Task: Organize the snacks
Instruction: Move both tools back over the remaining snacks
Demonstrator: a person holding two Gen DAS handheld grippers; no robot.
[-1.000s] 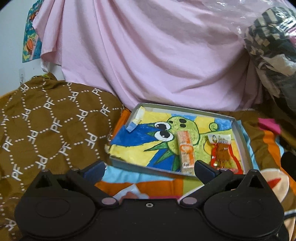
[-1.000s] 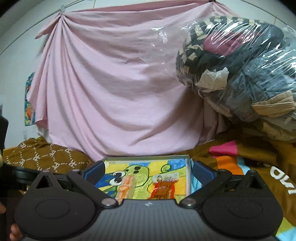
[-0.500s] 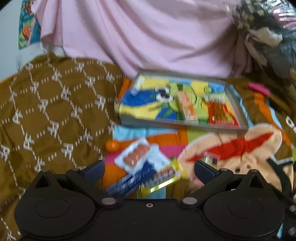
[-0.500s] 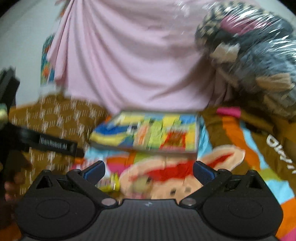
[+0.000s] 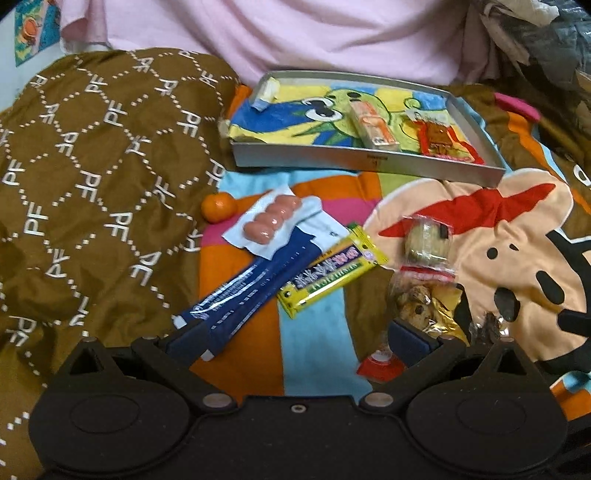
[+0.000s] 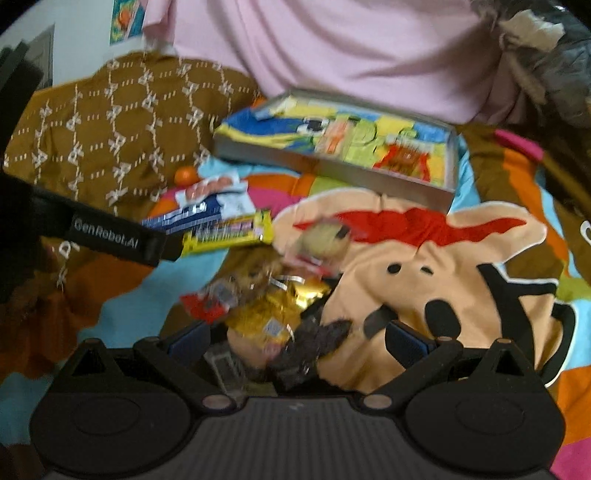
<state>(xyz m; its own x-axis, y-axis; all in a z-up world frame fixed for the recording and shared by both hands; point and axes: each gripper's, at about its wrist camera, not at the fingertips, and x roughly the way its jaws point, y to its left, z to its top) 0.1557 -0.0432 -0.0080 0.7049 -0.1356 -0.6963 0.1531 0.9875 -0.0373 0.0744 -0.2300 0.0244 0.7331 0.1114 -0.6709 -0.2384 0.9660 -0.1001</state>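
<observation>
A grey tray (image 5: 332,158) with a cartoon lining lies at the back, holding an orange bar (image 5: 373,123) and a red packet (image 5: 443,142). On the blanket in front lie a sausage pack (image 5: 271,220), a blue packet (image 5: 255,284), a yellow bar (image 5: 328,269), a small orange (image 5: 218,207) and a heap of clear-wrapped cookies (image 5: 428,243). My left gripper (image 5: 297,341) hangs open above the blue packet and the cookies. The right gripper (image 6: 295,341) is open over gold and dark wrapped snacks (image 6: 273,317). The tray (image 6: 332,170) shows blurred there.
A brown patterned quilt (image 5: 92,166) bulges on the left. Pink cloth (image 5: 295,33) hangs behind the tray. A bagged pile of clothes (image 5: 546,37) sits at the back right. The other gripper's strap (image 6: 110,236) crosses the right wrist view's left side.
Both grippers have tilted down and pulled back from the tray. The loose snacks on the blanket have come into view below them. Both stay open.
</observation>
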